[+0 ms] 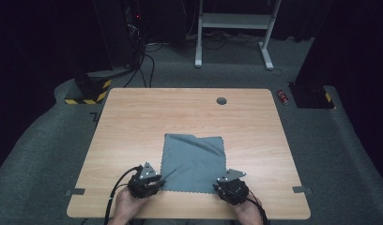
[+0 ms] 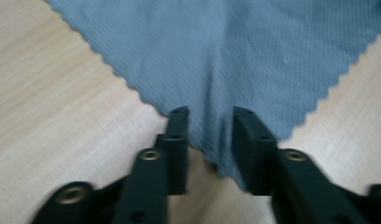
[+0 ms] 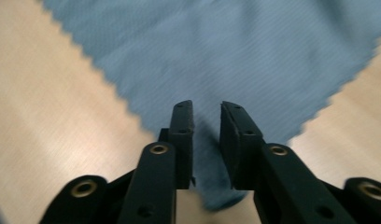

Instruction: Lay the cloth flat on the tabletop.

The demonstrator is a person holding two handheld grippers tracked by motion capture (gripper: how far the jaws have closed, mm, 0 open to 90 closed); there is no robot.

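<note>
A grey-blue cloth with pinked edges lies flat on the near middle of the wooden table, one far corner folded over. My left gripper sits at the cloth's near left corner. In the left gripper view the cloth runs down to a corner between the two jaws of that gripper, which stand apart with a gap on each side. My right gripper is at the near right corner. In the right gripper view the cloth corner lies between its jaws, slightly apart, not pressing.
A round cable hole sits near the table's far edge. Grey tape marks lie by the near corners. On the carpet beyond are a red can, a white desk frame and cables.
</note>
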